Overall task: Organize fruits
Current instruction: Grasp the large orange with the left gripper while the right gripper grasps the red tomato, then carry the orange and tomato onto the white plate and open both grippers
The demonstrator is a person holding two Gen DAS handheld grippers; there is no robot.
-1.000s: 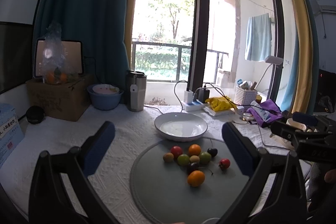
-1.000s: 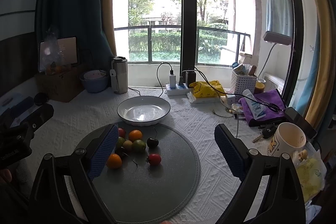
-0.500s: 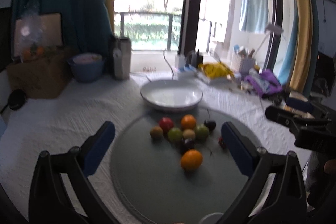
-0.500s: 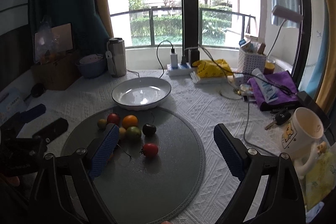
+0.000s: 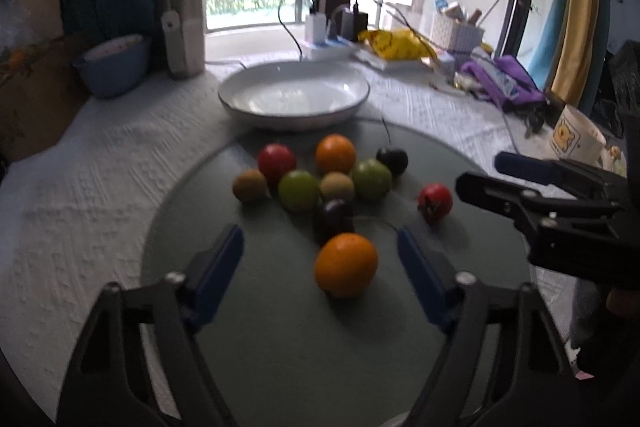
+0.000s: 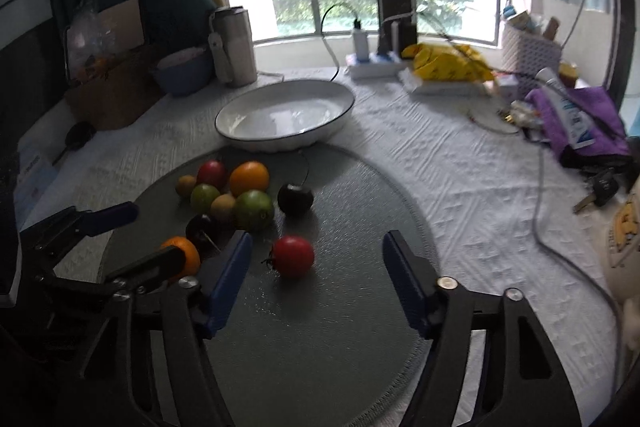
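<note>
I see a white textured tablecloth (image 6: 460, 179) filling most of both wrist views, and on it a round grey mat (image 6: 320, 327) that takes up the lower centre of each frame. Just beyond the mat, above centre, sits a white bowl (image 5: 294, 95) with a dark rim, its near edge at the mat's far edge. My left gripper (image 5: 320, 267) reaches in from the bottom of the left wrist view with its blue pads spread wide and nothing between them; a large orange (image 5: 346, 265) lies on the mat in the gap, touching neither pad. My right gripper (image 6: 316, 267) is likewise released, its pads well apart at lower centre of the right wrist view, with a red tomato (image 6: 293, 255) lying on the mat between them, nearer the left pad. The rest of the fruit clusters at the middle of the mat: a second orange (image 5: 335, 153), a red fruit (image 5: 277, 159), two green ones (image 5: 299, 190) (image 5: 372, 179), two small brownish ones, and two dark ones (image 5: 393, 159). A cartoon mug (image 5: 576, 141) stands at the right edge of the left wrist view.
</note>
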